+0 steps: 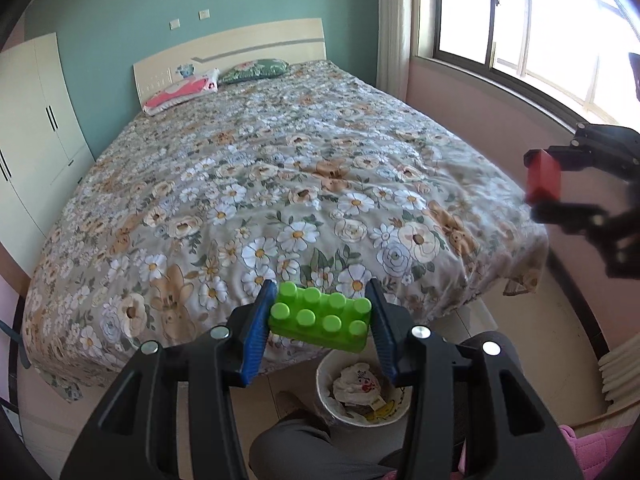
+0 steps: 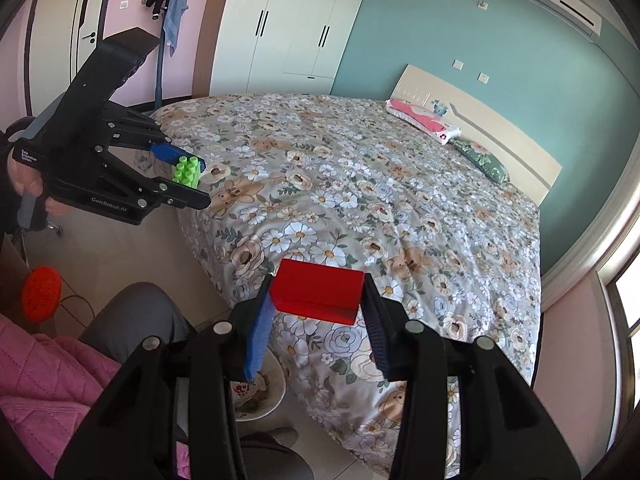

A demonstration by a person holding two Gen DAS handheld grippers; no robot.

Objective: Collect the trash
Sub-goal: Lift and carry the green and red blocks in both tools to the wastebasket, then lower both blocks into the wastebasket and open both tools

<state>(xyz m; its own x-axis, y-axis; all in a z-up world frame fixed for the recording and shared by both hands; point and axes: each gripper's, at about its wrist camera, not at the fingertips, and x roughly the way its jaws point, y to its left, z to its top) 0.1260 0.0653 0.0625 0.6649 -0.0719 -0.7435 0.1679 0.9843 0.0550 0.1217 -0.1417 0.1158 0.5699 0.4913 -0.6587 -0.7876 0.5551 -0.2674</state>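
Both tongs are closed on toy pieces, above the foot end of the bed [image 1: 280, 152]. Left tongs [image 1: 320, 318] hold a green studded block [image 1: 320, 316] between the blue pads, which press on its two short ends; the studs face up. Right tongs [image 2: 318, 300] grip a red rectangular block [image 2: 318, 290] in the same way, partly open to its width. Below the left tongs a round white trash bin [image 1: 324, 376] stands on the floor near the bed, with crumpled paper [image 1: 354, 380] inside. Bed cover has a flower pattern, and two pillows [image 1: 182, 92] lie at the headboard. A person's grey trouser leg [image 1: 304, 448] is beside the bin.
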